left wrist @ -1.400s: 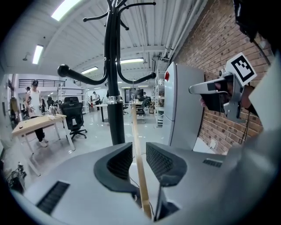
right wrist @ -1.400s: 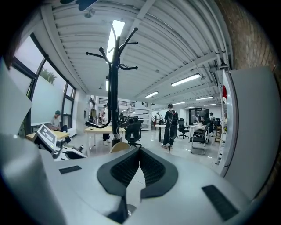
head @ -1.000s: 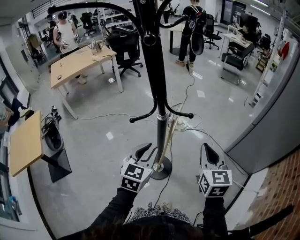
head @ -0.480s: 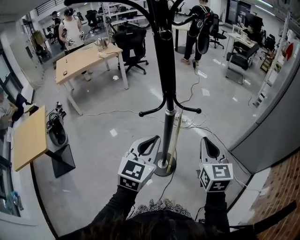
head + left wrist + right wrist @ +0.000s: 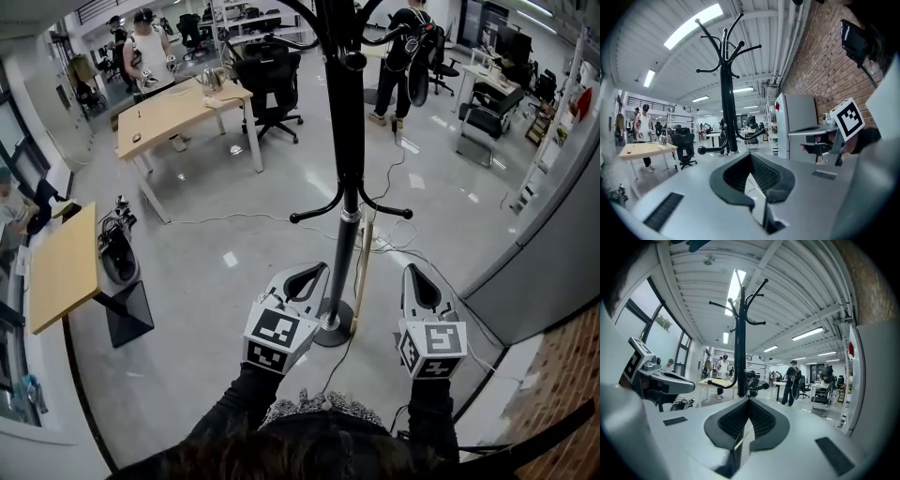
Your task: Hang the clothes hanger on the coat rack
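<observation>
The black coat rack stands on a round base just ahead of me, with curved lower hooks at mid height. A pale wooden piece, seen edge-on, runs from the right lower hook down to the base; I cannot tell its shape. My left gripper is shut and holds nothing, just left of the pole. My right gripper is also shut and holds nothing, to the right of the pole. The rack rises beyond the left gripper, and the rack stands straight ahead of the right gripper.
Cables trail over the floor round the base. A grey cabinet and a brick wall close off the right. A wooden desk with a black chair stands behind, a small table at left. People stand farther back.
The view has drawn nearer to the rack, whose pole now sits further right in the frame. Both grippers have moved slightly forward toward the base and stay shut.
</observation>
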### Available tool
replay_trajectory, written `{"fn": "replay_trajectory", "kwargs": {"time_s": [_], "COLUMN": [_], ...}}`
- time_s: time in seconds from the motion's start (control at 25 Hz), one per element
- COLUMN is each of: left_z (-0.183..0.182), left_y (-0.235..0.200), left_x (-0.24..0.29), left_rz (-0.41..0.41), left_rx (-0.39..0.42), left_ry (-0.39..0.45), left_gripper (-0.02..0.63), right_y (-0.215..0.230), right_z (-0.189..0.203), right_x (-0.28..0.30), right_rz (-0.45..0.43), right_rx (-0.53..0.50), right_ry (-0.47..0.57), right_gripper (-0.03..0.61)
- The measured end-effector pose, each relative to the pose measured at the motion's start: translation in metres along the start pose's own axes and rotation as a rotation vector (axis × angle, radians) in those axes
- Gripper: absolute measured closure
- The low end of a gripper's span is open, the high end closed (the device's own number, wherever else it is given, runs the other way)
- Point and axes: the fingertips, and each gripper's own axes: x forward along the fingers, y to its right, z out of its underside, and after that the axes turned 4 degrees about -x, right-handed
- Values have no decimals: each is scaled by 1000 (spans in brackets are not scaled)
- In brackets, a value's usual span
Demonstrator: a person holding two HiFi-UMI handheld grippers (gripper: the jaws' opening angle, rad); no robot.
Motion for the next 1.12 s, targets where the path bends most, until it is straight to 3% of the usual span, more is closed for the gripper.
{"fn": "replay_trajectory", "kwargs": {"time_s": [0.2, 0.4, 1.12], "left_z": [8, 15, 21], "left_y": [1, 1, 4], "left_x": [2, 5, 9], "left_rz": [4, 11, 36], "left_rx": [-20, -36, -56], "left_ry": [-30, -46, -59], "left_gripper": [606, 607, 606], "right_y": [-2, -6, 0], "right_z": [-3, -2, -6], "right_x": [-1, 0, -6], "right_rz": [18, -18, -9], "right_rx": [-45, -4, -49], "right_ry": [20, 9, 7], "right_gripper": [569, 569, 569]}}
